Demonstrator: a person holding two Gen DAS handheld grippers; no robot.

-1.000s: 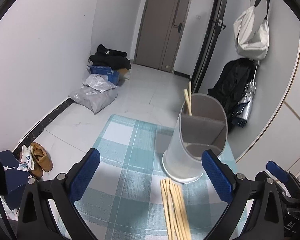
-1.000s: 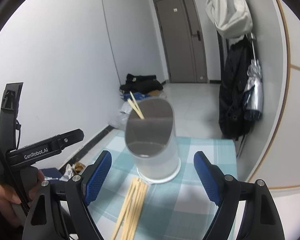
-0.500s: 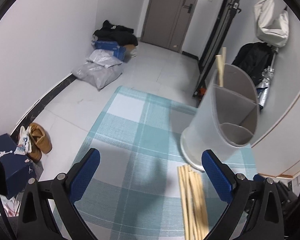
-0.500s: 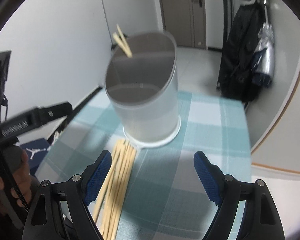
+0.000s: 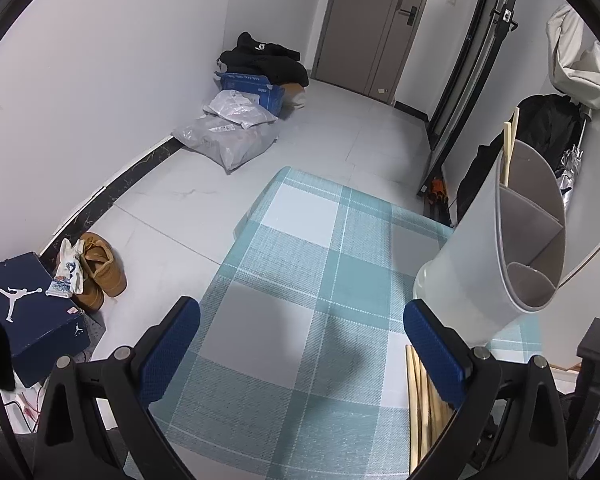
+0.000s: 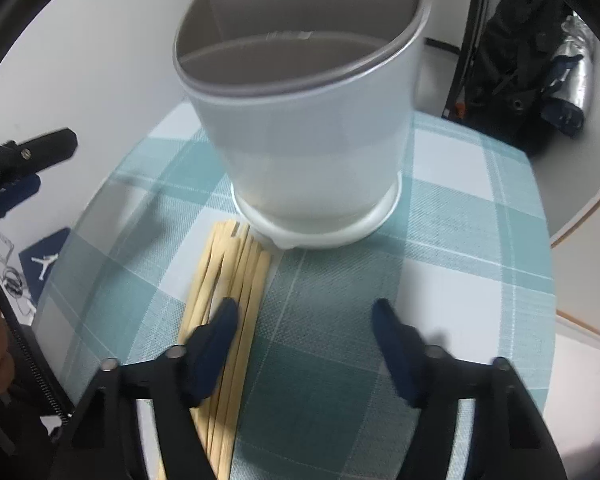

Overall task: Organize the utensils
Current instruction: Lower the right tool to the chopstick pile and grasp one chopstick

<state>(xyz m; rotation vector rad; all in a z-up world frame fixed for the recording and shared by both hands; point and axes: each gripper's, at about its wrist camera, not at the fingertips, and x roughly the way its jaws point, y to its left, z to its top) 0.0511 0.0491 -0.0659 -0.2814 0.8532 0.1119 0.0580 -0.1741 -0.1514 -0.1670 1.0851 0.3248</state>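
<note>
A white divided utensil holder (image 6: 312,128) stands on a teal checked cloth (image 6: 460,240); two chopsticks stick out of its far compartment (image 5: 510,140). A bundle of wooden chopsticks (image 6: 232,292) lies on the cloth just in front of the holder, also seen in the left wrist view (image 5: 420,392). My right gripper (image 6: 304,312) is open and empty, low over the cloth, its left finger over the bundle. My left gripper (image 5: 300,320) is open and empty, to the left of the holder (image 5: 496,248).
The table's left edge drops to a tiled floor with shoes (image 5: 100,272), a blue shoebox (image 5: 24,312), and bags (image 5: 232,136). A closed door (image 5: 372,24) is at the back. Coats and an umbrella (image 6: 556,60) hang at the right.
My right gripper has dropped and moved forward toward the chopstick bundle and holder. My left gripper has swung left and tilted down, so the holder now sits at its right edge.
</note>
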